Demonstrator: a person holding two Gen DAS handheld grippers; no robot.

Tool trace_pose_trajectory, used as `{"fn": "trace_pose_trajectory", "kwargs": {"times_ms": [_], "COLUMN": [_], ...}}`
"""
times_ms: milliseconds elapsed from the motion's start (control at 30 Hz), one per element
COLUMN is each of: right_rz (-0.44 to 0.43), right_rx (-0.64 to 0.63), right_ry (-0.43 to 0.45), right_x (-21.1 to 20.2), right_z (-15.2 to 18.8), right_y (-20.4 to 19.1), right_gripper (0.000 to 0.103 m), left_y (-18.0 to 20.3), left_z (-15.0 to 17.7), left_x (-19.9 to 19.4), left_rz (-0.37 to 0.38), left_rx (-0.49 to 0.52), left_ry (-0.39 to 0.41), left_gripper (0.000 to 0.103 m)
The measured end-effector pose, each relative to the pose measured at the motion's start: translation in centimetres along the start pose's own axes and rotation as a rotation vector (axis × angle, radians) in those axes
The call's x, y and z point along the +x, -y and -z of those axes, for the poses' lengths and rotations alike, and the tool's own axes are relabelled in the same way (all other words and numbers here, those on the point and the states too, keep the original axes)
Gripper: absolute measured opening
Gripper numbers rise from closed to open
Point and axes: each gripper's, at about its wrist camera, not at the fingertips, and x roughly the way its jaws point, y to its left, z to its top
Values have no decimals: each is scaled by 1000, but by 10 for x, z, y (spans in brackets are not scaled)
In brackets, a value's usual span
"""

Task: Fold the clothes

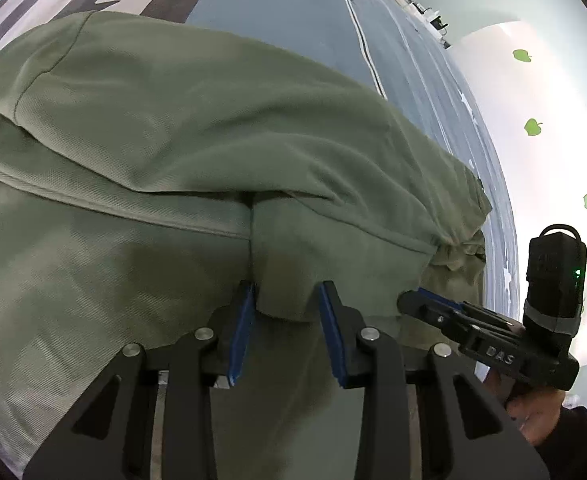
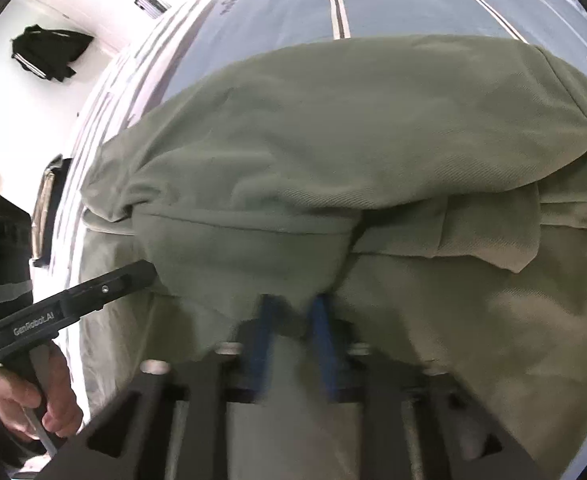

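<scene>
At the near hem of the olive-green garment [image 1: 197, 128], left gripper [image 1: 287, 300] has a fold of that fabric between its blue pads [image 1: 242, 320]; a gap shows at each pad, so cannot tell whether it is clamped. Right gripper [image 2: 293, 312], just beside it along the same hem, likewise has bunched cloth between its pads [image 2: 267, 320]; view blurred, clamping cannot be judged. Garment lies doubled over on the grey-blue bed cover [image 1: 293, 20], upper layer folded toward the hem. A hand [image 2: 29, 404] holds the left gripper's handle, beyond the garment's side edge.
</scene>
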Motion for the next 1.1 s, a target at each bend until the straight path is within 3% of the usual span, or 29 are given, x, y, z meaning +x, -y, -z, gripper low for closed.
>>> {"fn": "trace_pose_trajectory", "kwargs": {"times_ms": [33, 167, 333, 400, 467, 633, 800, 867, 967, 1100], "right_rz": [-3, 12, 15, 38, 42, 76, 208, 293, 346, 373], "right_rx": [0, -32, -43, -47, -59, -95, -98, -75, -62, -50], "right_ry": [3, 19, -33, -72, -80, 13, 148, 171, 194, 189], "right_x": [-2, -14, 0, 6, 3, -29, -65, -65, -57, -28], "right_z": [-1, -4, -6, -5, -4, -2, -32, -50, -71, -83], "right_y": [1, 6, 3, 2, 2, 6, 20, 30, 35, 31], "right_gripper": [4, 4, 4, 9, 18, 25, 28, 29, 29, 30], "left_y": [3, 21, 20, 11, 11, 17, 11, 5, -6, -25], "left_z": [0, 5, 14, 11, 10, 11, -20, -37, -48, -46], "left_x": [1, -5, 11, 12, 6, -28, -57, -58, -54, -28], "left_rz": [8, 18, -13, 3, -16, -131, -295, -359, -415, -457], "left_rx": [3, 44, -7, -62, -45, 80, 174, 174, 159, 106], "left_ry": [-2, 9, -80, -101, -107, -44, 127, 178, 232, 209], "left_gripper": [2, 2, 3, 6, 11, 19, 20, 20, 20, 20]}}
